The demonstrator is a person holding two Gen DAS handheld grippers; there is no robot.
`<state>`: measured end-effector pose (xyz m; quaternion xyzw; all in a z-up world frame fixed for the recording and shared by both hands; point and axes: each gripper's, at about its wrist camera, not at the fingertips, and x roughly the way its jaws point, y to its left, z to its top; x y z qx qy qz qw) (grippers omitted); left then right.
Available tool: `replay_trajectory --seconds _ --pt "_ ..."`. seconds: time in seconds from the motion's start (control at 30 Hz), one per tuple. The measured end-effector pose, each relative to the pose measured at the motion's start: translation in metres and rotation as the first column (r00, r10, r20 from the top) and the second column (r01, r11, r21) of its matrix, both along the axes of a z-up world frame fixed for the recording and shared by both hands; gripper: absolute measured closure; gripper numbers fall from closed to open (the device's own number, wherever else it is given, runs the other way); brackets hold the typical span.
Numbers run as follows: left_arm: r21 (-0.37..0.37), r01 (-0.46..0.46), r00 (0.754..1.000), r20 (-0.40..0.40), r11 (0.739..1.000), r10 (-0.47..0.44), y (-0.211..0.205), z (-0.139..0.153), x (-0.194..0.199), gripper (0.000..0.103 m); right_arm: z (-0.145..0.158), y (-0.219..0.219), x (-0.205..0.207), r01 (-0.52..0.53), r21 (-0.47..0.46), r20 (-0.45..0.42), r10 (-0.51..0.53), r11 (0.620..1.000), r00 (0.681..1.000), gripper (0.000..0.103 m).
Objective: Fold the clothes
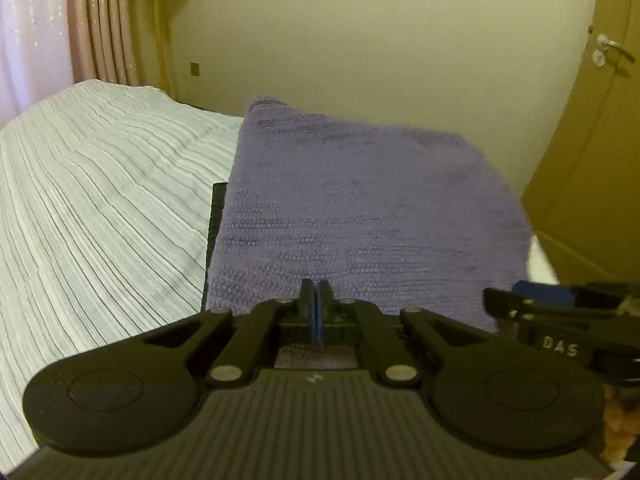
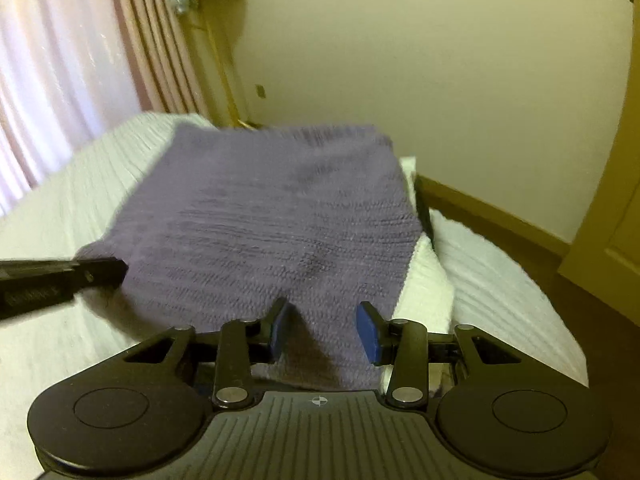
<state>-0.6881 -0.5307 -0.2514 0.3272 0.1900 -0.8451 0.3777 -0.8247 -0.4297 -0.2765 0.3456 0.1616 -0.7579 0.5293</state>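
Bed (image 1: 100, 184), one: white ribbed cover, filling the left of the left wrist view and lying under everything else; its edge falls off toward a brown floor (image 2: 600, 340) in the right wrist view.

Curtain (image 2: 60, 80), one: pale pink, pleated, behind the bed's far end. Door (image 1: 592, 160), one: ochre, with a lever handle, at the right of the left wrist view.

Cloth (image 1: 360, 208), one: purple knit, folded to a rough rectangle, lying flat on the bed near its right edge. Long axis runs away from both cameras toward the far wall; near short edge sits at the grippers, far edge points at the wall. Its surface is blurred, so the number of layers cannot be told. A dark strip shows along its left edge in the left wrist view; what it is cannot be told.

Grippers, two, both black with blue pads, both tilted down toward the cloth.

Left gripper (image 1: 318, 300): at the near edge of the cloth, jaws pressed together; the cloth seems pinched between the pads, though the contact is hard to see.

Right gripper (image 2: 324, 330): jaws apart, straddling a raised ridge of the cloth's near edge, pads not pressing on it.
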Motion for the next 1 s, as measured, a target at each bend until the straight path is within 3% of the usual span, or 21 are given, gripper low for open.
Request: replay_trajectory --seconds 0.1,0.33,0.5,0.57,0.8,0.83,0.9,0.93,1.0 --pt "0.016 -0.016 1.0 -0.011 1.0 0.016 0.004 0.015 0.005 0.102 0.012 0.002 0.005 -0.003 0.012 -0.038 0.003 1.0 0.999 0.061" --pt "0.045 -0.059 0.998 0.012 0.997 0.058 0.06 0.063 0.052 0.098 0.052 0.08 0.046 0.028 0.004 0.034 -0.028 1.0 0.999 0.061" --pt "0.038 -0.083 0.996 0.033 0.996 0.082 0.117 0.103 0.093 0.08 0.073 0.131 0.085 0.046 0.038 0.068 -0.048 0.998 0.996 0.06" --pt "0.028 -0.087 0.996 0.032 0.996 0.086 0.141 0.12 0.108 0.064 0.086 0.146 0.101 0.032 0.045 0.055 -0.034 0.998 0.998 0.06" --pt "-0.003 -0.06 0.998 -0.01 0.998 0.06 0.208 0.179 0.152 0.054 0.15 0.197 0.145 0.047 0.012 -0.019 -0.046 0.999 0.999 0.059" --pt "-0.01 -0.055 0.998 -0.011 0.998 0.055 0.215 0.186 0.156 0.052 0.156 0.202 0.149 0.048 0.005 -0.03 -0.048 0.999 0.998 0.057" --pt "-0.024 -0.052 0.999 -0.008 0.998 0.052 0.23 0.198 0.165 0.046 0.168 0.214 0.157 0.067 -0.012 -0.06 -0.068 0.998 0.996 0.043" --pt "-0.032 -0.055 0.998 -0.006 0.998 0.055 0.236 0.203 0.169 0.045 0.174 0.22 0.161 0.079 -0.023 -0.074 -0.081 0.997 0.994 0.028" --pt "-0.037 -0.062 0.998 0.001 0.997 0.062 0.248 0.212 0.178 0.041 0.187 0.234 0.165 0.098 -0.068 -0.068 -0.102 0.993 0.992 0.025"
